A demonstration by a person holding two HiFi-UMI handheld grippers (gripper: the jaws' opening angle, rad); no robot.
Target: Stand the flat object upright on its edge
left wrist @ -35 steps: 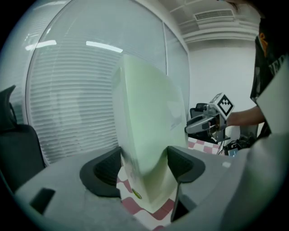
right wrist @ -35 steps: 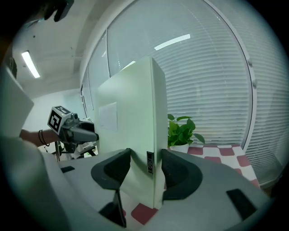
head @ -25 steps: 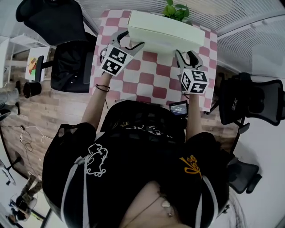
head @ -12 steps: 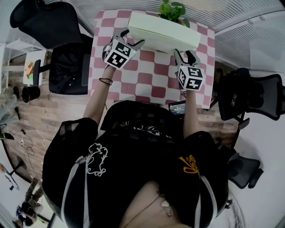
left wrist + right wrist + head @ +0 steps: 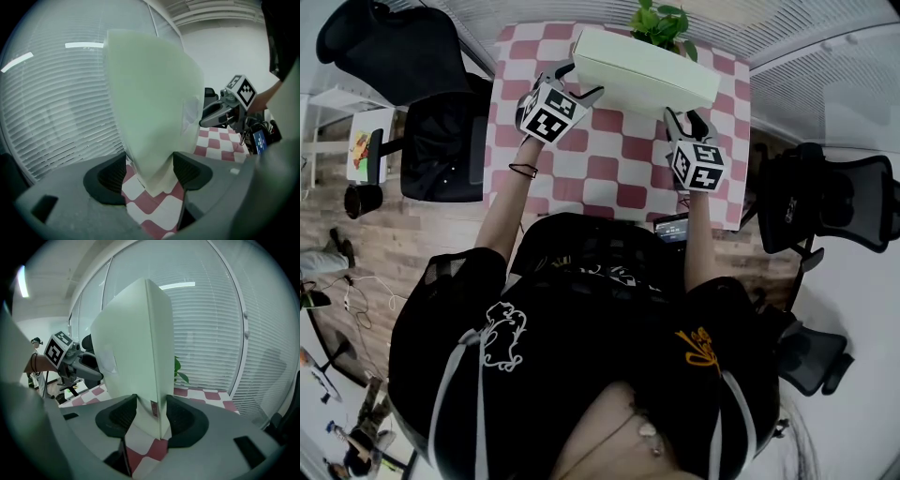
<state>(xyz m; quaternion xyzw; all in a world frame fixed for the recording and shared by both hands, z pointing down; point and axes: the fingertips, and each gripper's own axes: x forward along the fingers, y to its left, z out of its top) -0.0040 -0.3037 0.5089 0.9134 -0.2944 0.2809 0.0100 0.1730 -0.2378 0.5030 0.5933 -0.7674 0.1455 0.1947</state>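
left jaws: my left gripper point(image 5: 150, 171) is clamped on the pale green box point(image 5: 150, 103), one black pad pressed on each broad face at a lower corner, gap only as wide as the box is thick
right jaws: my right gripper point(image 5: 152, 416) grips the opposite end of the same box, a pad on either broad face, low down by a small red label point(image 5: 154, 408)
box pose: tall and narrow in both gripper views, up on a long edge; in the head view it spans the upper centre of the frame, with one broad face showing toward me
box contact: its lower corners sit right above the cloth; can't tell whether the bottom edge touches
opposite ends: each gripper view shows the other gripper at the far end of the box, my right one at mid right, my left one at mid left
table: red-and-white checked cloth point(image 5: 619, 159), upper centre of the head view, under the box and both grippers
plant: green leaves point(image 5: 661, 21) just behind the box, top edge of the frame
small screen: point(image 5: 675, 228) at the near table edge, below my right gripper
chairs: black office chair point(image 5: 412, 47) upper left, another black chair point(image 5: 834, 202) at right, both beside the table
blinds: white slats point(image 5: 211, 333) behind the box, filling the upper right of the right gripper view
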